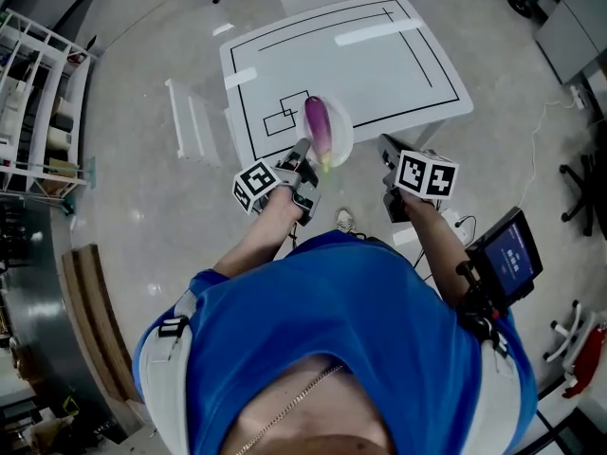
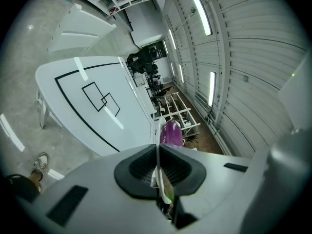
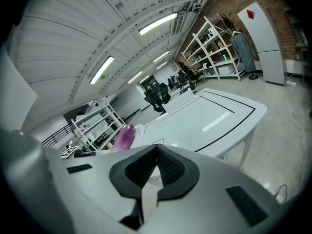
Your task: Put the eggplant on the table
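Since the left gripper (image 1: 305, 155) was clamped on the rim of the plate (image 1: 343, 133), the eggplant (image 1: 319, 124) rode on it over the surface's (image 1: 379, 64) near edge, probably so it wouldn't get squeezed. The right gripper (image 1: 386, 148) was closed on nothing.

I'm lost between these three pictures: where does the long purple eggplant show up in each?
Head view: long purple eggplant, centre, lying on a white plate.
Left gripper view: eggplant just above the jaws, lower middle.
Right gripper view: eggplant left of centre, above the jaws.
Shared landmark: white table with black lines.
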